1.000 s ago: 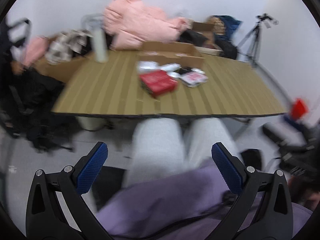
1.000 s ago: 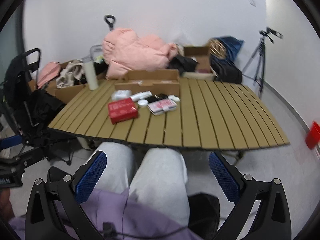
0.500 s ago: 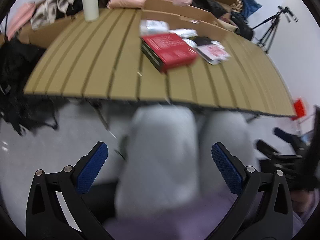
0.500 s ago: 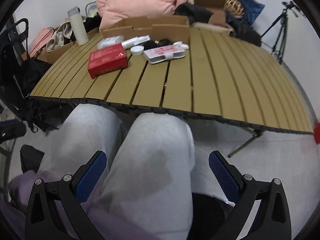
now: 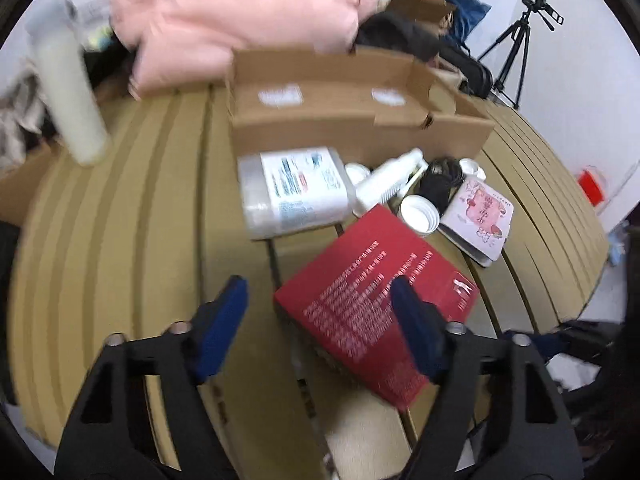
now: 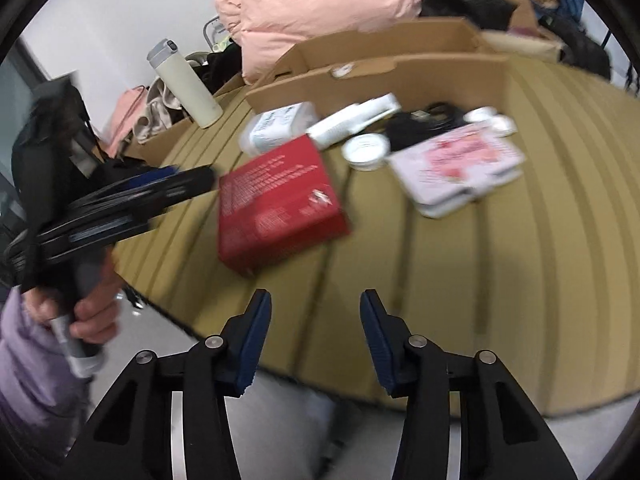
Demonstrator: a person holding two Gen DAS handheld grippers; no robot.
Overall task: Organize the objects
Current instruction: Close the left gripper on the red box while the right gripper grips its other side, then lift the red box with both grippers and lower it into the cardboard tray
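Note:
A red box lies near the front of the slatted table; it also shows in the right wrist view. Behind it lie a clear plastic pack, a white bottle, a white jar lid, a black cable bundle and a pink case. An open cardboard box stands behind them. My left gripper is open, its right finger over the red box. My right gripper is open and empty above the table's front edge.
A white thermos stands at the table's left rear. A pink jacket is piled behind the cardboard box. A tripod stands at the far right. The left gripper shows in the right wrist view.
Both grippers have moved forward from above the lap to over the table. The left one has reached the red box. Both sets of jaws stand narrower than before.

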